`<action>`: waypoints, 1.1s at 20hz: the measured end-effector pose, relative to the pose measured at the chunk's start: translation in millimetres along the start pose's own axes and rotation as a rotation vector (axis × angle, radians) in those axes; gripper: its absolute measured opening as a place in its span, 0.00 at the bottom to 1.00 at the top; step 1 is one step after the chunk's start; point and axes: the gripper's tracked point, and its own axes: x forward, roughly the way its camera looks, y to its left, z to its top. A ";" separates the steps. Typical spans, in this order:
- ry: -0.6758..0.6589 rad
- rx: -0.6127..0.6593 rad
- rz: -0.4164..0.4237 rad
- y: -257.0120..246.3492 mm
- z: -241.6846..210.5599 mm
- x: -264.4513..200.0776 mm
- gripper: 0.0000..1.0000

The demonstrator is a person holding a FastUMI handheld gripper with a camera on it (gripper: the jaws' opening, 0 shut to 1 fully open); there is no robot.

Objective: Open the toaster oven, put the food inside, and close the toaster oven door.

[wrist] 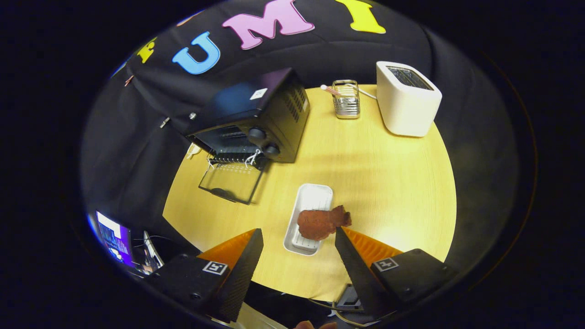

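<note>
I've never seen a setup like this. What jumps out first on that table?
Probably the brown fish-shaped pastry lying on a white tray between the open tongs, which touch nothing. Beyond them, a black toaster oven stands with its glass door folded down onto the yellow table. At the far edge stands a white toaster, a small wire rack beside it.

The gripper (299, 237) hangs with fingers spread above the food (322, 222) on its white tray (313, 198); the toaster oven (256, 123) door (231, 182) lies open beyond.
</note>
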 end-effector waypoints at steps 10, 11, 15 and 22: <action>0.206 0.030 0.110 -46.6 -4.5 60.7 0.97; 0.218 0.046 0.131 -45.8 -4.1 64.6 0.96; 0.257 0.060 0.182 -42.7 -7.9 72.8 0.68; 0.171 0.096 0.187 -46.3 -1.4 58.1 0.15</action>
